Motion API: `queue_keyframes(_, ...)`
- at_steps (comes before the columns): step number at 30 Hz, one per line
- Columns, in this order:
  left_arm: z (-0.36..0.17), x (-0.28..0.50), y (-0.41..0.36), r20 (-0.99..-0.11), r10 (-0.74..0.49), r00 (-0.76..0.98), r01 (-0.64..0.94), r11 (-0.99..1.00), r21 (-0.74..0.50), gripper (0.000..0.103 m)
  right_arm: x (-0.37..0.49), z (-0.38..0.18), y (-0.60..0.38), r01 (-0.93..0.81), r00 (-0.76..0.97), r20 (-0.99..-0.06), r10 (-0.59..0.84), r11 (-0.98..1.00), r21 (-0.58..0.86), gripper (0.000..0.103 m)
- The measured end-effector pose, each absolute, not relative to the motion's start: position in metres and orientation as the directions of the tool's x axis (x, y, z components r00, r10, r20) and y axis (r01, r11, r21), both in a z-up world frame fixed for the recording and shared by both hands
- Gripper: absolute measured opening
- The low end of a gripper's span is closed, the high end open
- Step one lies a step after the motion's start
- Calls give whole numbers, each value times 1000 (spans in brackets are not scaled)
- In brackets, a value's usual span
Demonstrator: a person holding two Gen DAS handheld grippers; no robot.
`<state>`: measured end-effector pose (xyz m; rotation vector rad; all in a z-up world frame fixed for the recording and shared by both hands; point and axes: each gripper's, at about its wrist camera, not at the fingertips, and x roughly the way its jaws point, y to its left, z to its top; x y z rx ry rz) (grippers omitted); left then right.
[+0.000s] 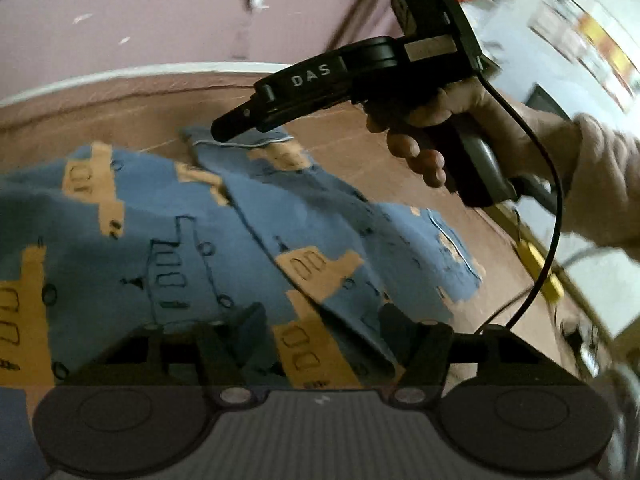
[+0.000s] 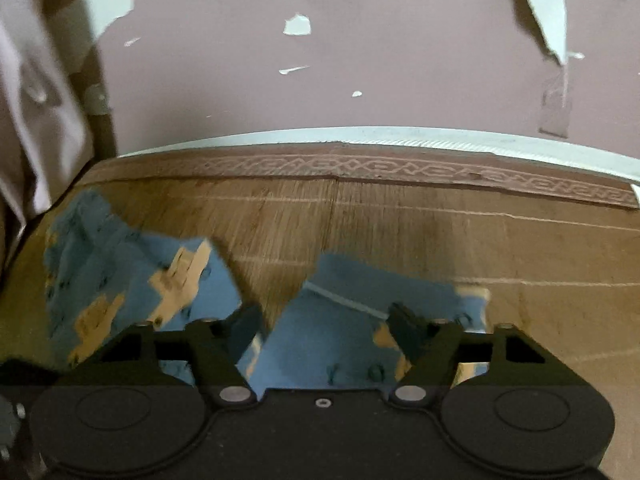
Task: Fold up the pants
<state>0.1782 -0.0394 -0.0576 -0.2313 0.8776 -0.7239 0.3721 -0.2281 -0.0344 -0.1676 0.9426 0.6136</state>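
Blue pants (image 1: 192,240) with an orange bus print lie rumpled on a wooden table (image 1: 360,152). My left gripper (image 1: 320,320) is open, low over the cloth near its near edge. In the left wrist view the right gripper (image 1: 226,126) hangs over the far hem of one leg, tips just above the cloth; its jaws look closed from this side. In the right wrist view the right gripper (image 2: 324,320) has its fingers spread, with a pant leg (image 2: 340,336) beneath them and the other leg (image 2: 120,280) to the left.
A pink wall (image 2: 360,60) with peeling paint rises behind the table's far white edge (image 2: 360,136). A cable (image 1: 552,200) trails from the right gripper. A yellow object (image 1: 540,264) lies off the table's right side. A pale garment (image 2: 28,100) hangs at the left.
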Motion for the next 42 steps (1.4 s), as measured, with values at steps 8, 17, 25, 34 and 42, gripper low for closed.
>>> queue_keyframes(8,-63,200,-41,-623,-660,419,334,750,-570,52,382,-52,-201,-498,448,-845,291,867,34,43)
queue_keyframes(17,-56,198,-54,-665,-613,428,322,790,-522,48,353,-21,-239,-428,573,-733,367,897,114,1)
queue_keyframes(25,-44,182,-96,-732,-504,458,406,852,-331,31,276,41,-356,-315,740,-521,426,903,291,1)
queue_keyframes(34,-36,119,-179,-774,-388,500,729,672,133,1,152,-7,-474,58,816,-538,209,898,436,1)
queue_keyframes(42,-24,126,-188,-788,-437,434,790,605,100,66,114,-76,-501,279,745,-647,163,805,523,35)
